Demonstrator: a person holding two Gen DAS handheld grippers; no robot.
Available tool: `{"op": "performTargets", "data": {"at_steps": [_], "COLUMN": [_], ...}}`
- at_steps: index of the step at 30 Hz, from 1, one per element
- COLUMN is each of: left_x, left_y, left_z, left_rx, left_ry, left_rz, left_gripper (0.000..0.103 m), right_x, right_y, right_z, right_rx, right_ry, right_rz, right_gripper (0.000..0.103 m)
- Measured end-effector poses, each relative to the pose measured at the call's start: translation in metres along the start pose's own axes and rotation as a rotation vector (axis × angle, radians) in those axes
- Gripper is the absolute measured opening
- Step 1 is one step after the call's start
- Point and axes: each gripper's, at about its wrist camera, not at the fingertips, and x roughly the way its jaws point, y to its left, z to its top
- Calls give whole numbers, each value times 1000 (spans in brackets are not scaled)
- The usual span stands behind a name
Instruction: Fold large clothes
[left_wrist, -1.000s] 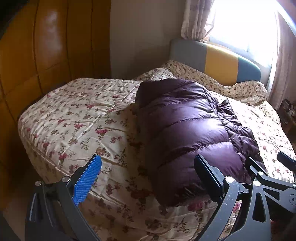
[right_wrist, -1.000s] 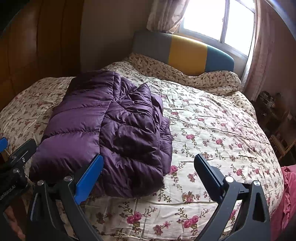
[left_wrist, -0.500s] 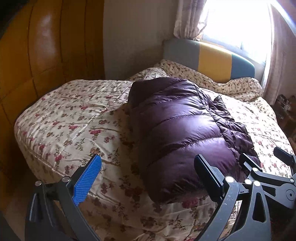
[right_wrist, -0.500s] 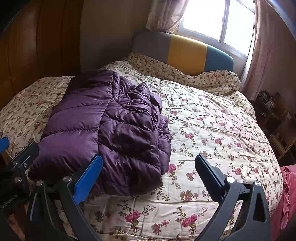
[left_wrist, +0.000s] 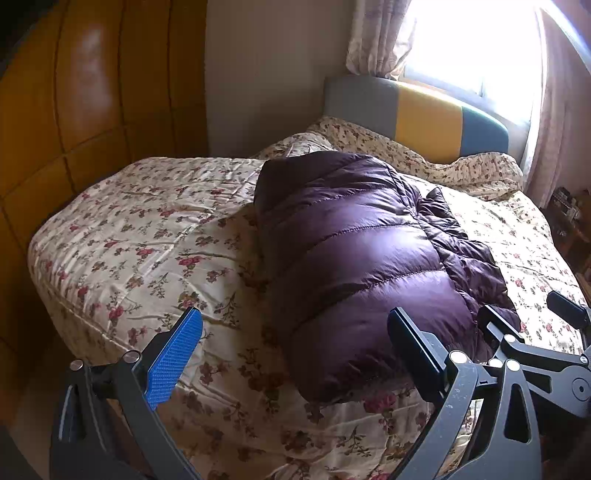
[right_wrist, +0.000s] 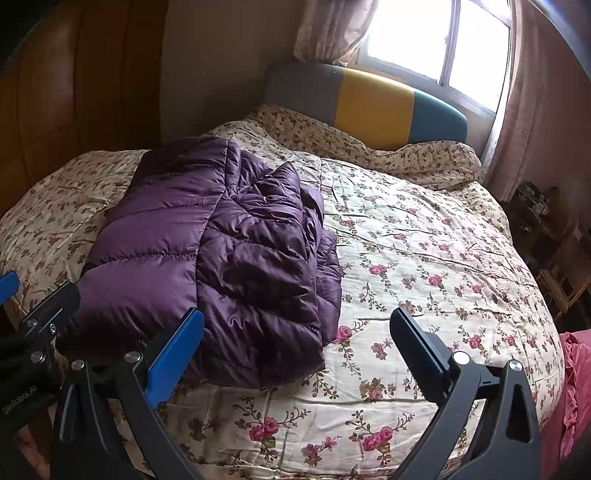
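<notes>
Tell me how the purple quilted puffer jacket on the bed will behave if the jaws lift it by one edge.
The purple quilted puffer jacket will probably sag and unfold, since its layers lie loosely bunched. Its puffy panels suggest it is light for its size. The shiny fabric may slip from a shallow grip.

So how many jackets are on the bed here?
1: a purple jacket lies bunched on the bed's left half, near the foot. Nothing else seems hidden.

Blown-out window backlight, dim wardrobe side, heavy fisheye bending, dark corners
</notes>
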Motion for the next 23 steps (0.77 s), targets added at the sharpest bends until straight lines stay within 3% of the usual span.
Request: {"op": "performTargets", "data": {"at_steps": [23], "left_x": [5], "left_y": [3], "left_z": [-2], "left_rx": [-18], "left_ry": [20], "left_rz": [-6], "left_gripper": [99], "right_x": [8], "right_y": [2], "right_z": [-1], "right_rx": [-1], "right_ry": [8], "right_rz": [-3], "right_gripper": [100]}}
